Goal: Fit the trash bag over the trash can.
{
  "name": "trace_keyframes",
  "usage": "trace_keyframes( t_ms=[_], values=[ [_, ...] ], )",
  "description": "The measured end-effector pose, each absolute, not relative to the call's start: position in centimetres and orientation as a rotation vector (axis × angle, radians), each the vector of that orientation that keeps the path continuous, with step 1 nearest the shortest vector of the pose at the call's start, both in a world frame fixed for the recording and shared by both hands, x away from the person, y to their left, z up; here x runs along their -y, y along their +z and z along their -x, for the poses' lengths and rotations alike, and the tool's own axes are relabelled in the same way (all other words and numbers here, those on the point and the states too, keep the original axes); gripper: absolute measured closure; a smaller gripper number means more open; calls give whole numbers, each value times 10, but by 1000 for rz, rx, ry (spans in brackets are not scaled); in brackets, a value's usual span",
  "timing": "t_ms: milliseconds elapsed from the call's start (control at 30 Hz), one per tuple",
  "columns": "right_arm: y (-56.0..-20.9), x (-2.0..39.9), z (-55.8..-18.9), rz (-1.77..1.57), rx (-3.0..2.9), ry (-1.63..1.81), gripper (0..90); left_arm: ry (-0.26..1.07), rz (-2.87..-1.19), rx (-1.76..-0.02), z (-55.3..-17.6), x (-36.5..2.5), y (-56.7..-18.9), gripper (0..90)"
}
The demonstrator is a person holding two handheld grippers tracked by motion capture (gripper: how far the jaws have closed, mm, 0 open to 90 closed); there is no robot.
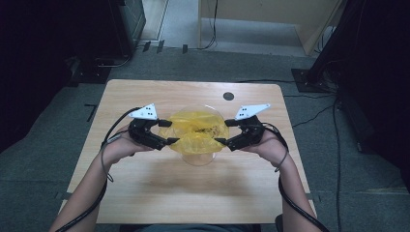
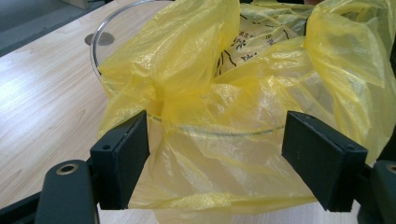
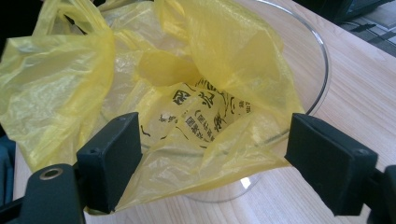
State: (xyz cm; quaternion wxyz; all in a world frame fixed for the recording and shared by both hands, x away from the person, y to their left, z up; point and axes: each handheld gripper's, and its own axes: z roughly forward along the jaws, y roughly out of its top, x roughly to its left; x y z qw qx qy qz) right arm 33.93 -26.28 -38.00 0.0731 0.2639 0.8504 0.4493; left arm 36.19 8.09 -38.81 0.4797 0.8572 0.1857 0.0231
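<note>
Flanking glass bowl (image 1: 199, 157) lined with yellow bag (image 1: 196, 133): left gripper (image 1: 170, 132), right gripper (image 1: 222, 132), jaws wide open, bag between. Right gripper view reveals black print inside bag.

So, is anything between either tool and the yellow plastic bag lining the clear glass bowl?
Nothing visible. The yellow plastic bag drapes over the clear glass bowl, and both the left tool and right tool stand open right at its sides.

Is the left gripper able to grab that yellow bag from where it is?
Probably yes: the left gripper stands open right at the yellow bag, where it drapes over the glass bowl, nothing between.
</note>
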Motion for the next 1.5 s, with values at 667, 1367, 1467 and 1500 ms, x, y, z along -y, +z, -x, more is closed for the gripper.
trace_keyframes(
  t_ms=[667,1367,1467,1500],
  values=[
    [-390,265,-342,-765,-2548,1296,152,103,-2056,-475,-365,-76,-402,191],
    [-407,265,-350,-770,-2514,1245,172,125,-2047,-509,-370,-76,-414,391],
    [-405,268,-350,-772,-2498,1261,229,97,-2036,-529,-371,-78,-414,445],
    [-404,269,-350,-781,-2490,1272,229,91,-2035,-537,-372,-79,-414,451]
  ],
)
